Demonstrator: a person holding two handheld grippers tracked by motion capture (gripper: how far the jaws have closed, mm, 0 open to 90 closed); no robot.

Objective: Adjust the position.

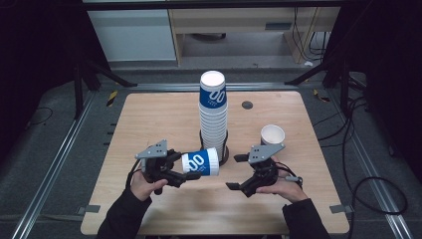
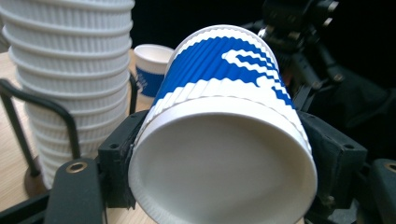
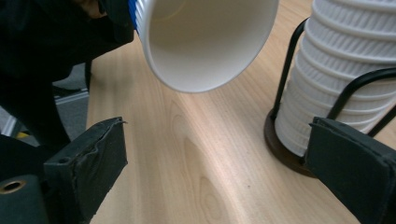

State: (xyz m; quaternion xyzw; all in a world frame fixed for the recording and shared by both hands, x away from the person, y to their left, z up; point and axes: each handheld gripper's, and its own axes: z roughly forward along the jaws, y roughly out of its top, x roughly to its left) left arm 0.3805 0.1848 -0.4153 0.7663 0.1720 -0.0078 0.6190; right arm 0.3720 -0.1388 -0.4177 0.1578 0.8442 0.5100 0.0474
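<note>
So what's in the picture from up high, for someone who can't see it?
The left gripper holds a blue-and-white paper cup on its side, beside a tall cup stack on a wooden table. The right gripper is open, near an upright cup.

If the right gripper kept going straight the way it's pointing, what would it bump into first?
Most likely the cup that the left gripper holds on its side: its open mouth faces the right gripper, whose fingers are spread wide. The cup stack stands off to one side. Depth is hard to judge.

Black sleeves [image 1: 124,214], black hand-held grippers, grey three-cornered plates [image 1: 154,149]
</note>
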